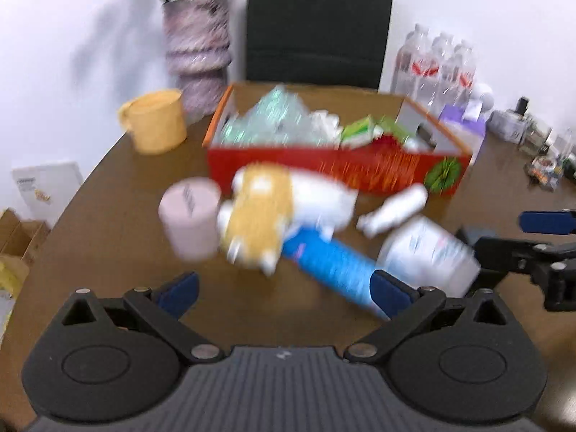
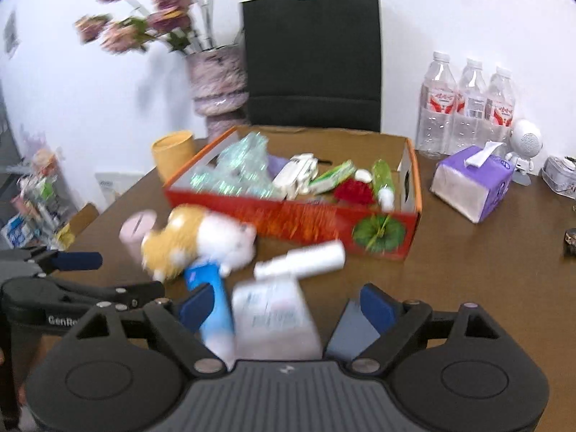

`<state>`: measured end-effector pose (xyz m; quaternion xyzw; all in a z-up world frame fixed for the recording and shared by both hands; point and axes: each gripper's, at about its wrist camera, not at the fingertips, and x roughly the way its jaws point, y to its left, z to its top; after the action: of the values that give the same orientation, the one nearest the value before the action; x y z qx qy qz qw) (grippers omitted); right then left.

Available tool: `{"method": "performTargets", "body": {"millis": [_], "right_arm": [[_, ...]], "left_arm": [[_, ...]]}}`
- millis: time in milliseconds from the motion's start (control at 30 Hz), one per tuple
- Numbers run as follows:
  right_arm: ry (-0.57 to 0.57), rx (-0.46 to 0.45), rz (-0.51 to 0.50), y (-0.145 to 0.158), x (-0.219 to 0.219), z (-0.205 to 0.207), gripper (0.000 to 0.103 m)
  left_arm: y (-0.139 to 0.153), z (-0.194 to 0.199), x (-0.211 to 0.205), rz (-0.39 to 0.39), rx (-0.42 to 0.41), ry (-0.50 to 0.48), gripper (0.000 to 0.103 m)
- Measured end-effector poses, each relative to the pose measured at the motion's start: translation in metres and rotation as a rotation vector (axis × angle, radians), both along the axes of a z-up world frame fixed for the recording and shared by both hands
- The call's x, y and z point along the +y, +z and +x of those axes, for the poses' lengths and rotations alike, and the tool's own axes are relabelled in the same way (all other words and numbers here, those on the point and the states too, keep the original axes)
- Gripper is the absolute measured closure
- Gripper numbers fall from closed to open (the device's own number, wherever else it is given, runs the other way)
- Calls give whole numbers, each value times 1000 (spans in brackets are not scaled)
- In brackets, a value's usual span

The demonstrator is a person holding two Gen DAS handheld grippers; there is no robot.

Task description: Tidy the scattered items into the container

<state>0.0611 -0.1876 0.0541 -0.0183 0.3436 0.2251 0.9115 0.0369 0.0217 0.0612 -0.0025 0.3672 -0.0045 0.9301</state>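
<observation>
Now both grippers, left gripper [image 1: 284,289] and right gripper [image 2: 286,306], have fingers wide and empty; right should straddle the white packet [image 2: 273,313] lying between its fingers before closing.

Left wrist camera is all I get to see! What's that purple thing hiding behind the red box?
Observer: A purple tissue pack. A white tissue pokes out of its top.
Operator: Is a bottle packed already?
Observer: Yes, a green bottle with a white cap lies at the right end of the red box.
Operator: Is the other gripper holding anything?
Observer: No. The right gripper is open, and the white packet lies on the table between its fingers.
</observation>
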Motion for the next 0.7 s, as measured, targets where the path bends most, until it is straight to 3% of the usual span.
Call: {"method": "performTargets", "body": {"millis": [100,233,333,567,700], "right_arm": [[-39,-20,-2,-23,-2,-28,15],[-18,-57,-18,-46,5,-58,15],[-8,-37,-14,-59,7,-66,15],[-107,21,19,-80,-4,-59,15],[-120,-17,-8,-86,-4,-64,10]], "left_arm": [[-16,-29,0,10,-37,44,0],[-29,-58,-2,-6,-106,17,0],[-38,-64,-6,-10,-98,-4,0],[-53,-61,-18,13,-86,-29,0],[-58,-58,-24,51,-68,-22,0]]}}
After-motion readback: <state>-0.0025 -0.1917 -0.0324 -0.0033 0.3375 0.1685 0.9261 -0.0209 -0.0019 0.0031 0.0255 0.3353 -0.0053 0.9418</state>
